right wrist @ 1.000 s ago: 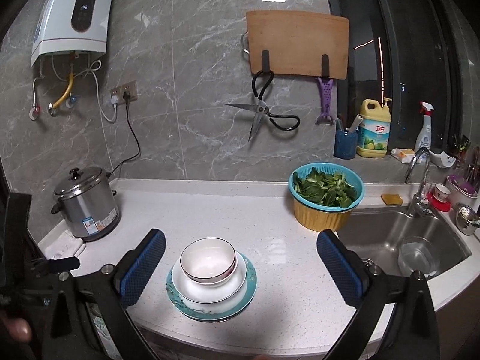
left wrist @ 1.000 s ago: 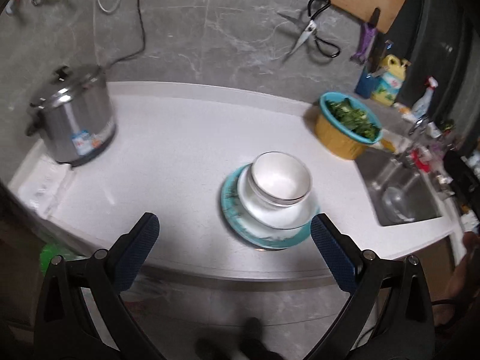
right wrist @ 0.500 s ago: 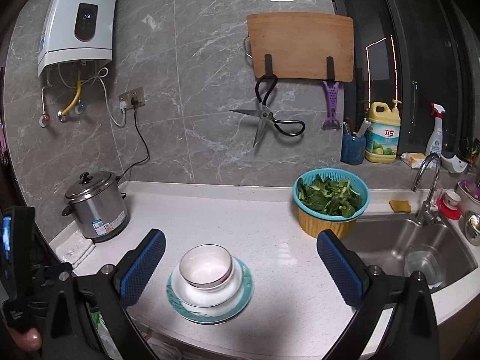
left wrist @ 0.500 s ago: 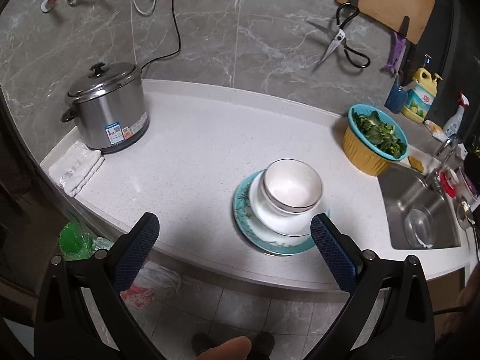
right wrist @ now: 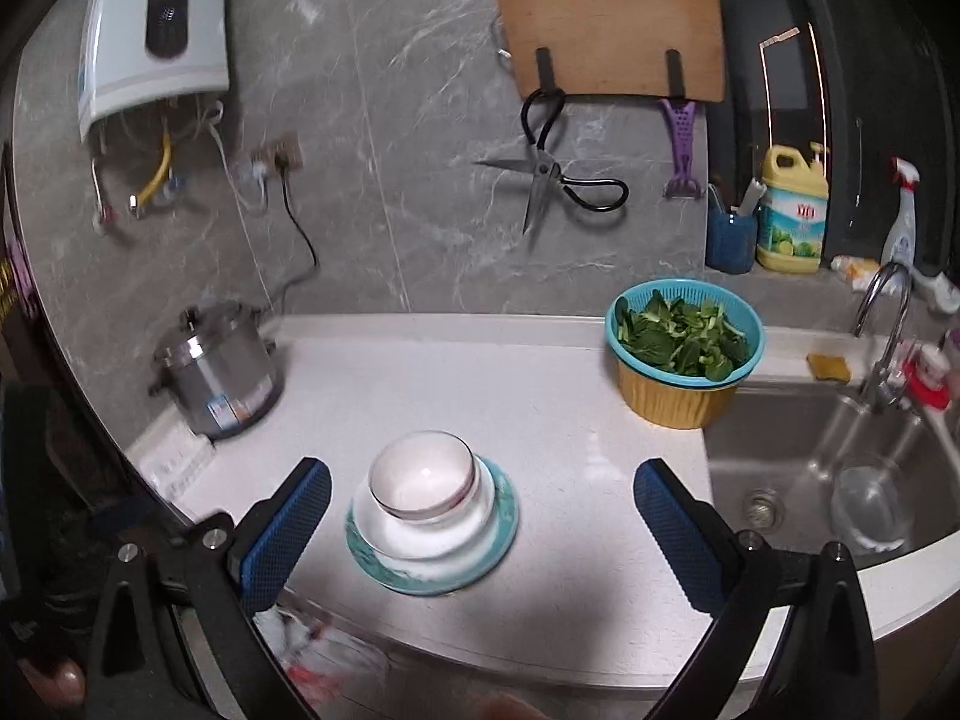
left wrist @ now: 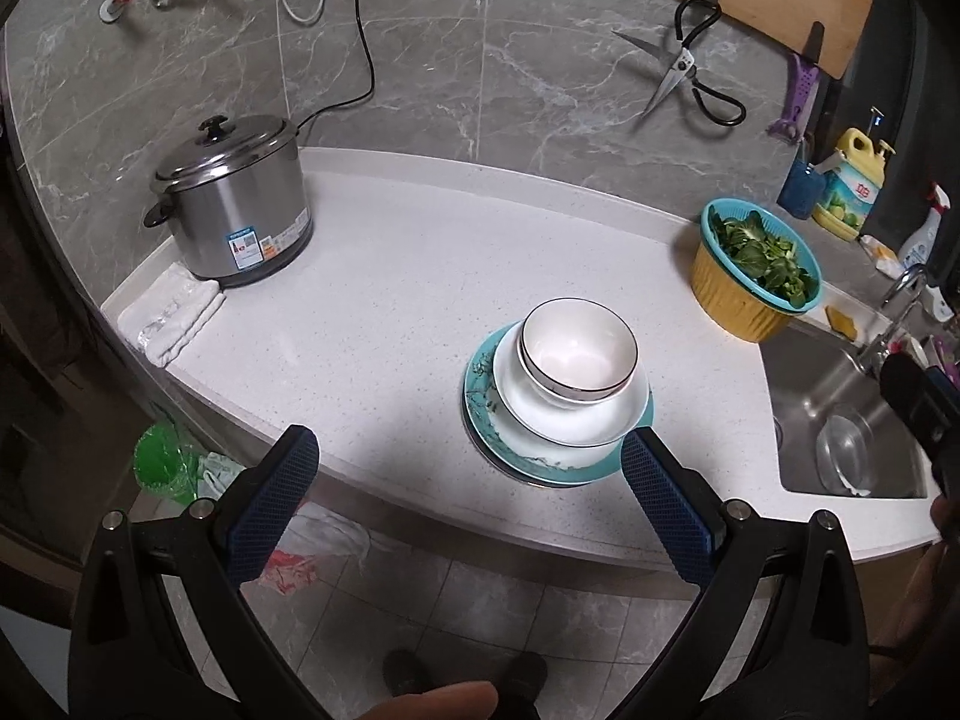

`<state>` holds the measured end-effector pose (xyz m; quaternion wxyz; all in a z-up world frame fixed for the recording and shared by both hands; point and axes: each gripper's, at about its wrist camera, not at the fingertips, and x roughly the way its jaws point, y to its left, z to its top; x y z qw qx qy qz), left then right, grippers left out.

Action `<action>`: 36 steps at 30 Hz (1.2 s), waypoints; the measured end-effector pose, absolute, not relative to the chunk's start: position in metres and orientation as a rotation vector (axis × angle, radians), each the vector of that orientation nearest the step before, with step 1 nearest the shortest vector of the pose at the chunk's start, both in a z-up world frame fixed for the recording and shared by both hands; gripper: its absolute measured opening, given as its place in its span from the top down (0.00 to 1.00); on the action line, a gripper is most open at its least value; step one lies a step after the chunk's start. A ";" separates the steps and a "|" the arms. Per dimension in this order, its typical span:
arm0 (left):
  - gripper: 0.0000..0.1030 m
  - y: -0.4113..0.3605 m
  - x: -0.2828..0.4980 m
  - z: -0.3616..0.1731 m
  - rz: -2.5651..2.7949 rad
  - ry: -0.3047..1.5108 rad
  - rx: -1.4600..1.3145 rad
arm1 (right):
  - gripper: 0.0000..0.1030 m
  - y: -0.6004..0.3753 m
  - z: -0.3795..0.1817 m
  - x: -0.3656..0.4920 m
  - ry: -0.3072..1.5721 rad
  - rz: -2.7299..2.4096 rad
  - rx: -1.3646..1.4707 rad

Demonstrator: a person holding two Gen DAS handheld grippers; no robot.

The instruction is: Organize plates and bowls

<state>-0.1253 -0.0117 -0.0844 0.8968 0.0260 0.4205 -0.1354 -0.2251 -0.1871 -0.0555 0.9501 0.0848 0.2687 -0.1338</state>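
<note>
1. Since a second ago both of my grippers have pulled back and risen, so the stack of dishes now looks smaller and the floor in front of the bench [left wrist: 390, 276] shows under my left gripper [left wrist: 465, 501].
2. Jaws on my left gripper stand wide apart and hold nothing; its right blue pad [left wrist: 663, 510] overlaps the near rim of the stack in the left wrist view, though I cannot tell if it touches.
3. Jaws on my right gripper [right wrist: 480, 531] are likewise spread wide and empty, with the stack seen between them.
4. Stack, bottom up: a teal plate [left wrist: 480, 414] on the bench, a white shallow bowl [left wrist: 576, 426] on it, and a white bowl with a dark rim [left wrist: 576, 354] on top, upright.
5. Relative to the stack, the steel cooker [left wrist: 234, 210] stands far to the left near the wall, with a folded white cloth [left wrist: 171, 315] just before it.
6. Right of the stack sits a yellow tub holding a teal basket of greens [left wrist: 759, 258], and beyond it the sink [left wrist: 840, 420].
7. Right wrist view is blurred.
</note>
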 end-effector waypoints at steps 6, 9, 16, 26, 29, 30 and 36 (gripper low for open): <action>0.00 -0.012 -0.132 -0.080 -0.268 0.856 0.081 | 0.00 -0.173 -0.065 -0.216 0.642 -0.339 0.170; 0.00 -0.009 -0.132 -0.077 -0.269 0.856 0.078 | 0.00 -0.175 -0.071 -0.214 0.676 -0.369 0.194; 0.00 -0.005 -0.131 -0.072 -0.265 0.848 0.071 | 0.00 -0.162 -0.071 -0.211 0.667 -0.385 0.148; 0.00 -0.006 -0.135 -0.068 -0.263 0.840 0.077 | 0.00 -0.158 -0.071 -0.207 0.662 -0.398 0.134; 0.00 -0.005 -0.136 -0.067 -0.260 0.839 0.079 | 0.00 -0.158 -0.072 -0.205 0.676 -0.404 0.140; 0.00 -0.005 -0.136 -0.067 -0.260 0.839 0.079 | 0.00 -0.158 -0.072 -0.205 0.683 -0.406 0.140; 0.00 -0.005 -0.139 -0.066 -0.264 0.841 0.080 | 0.00 -0.158 -0.076 -0.204 0.702 -0.410 0.149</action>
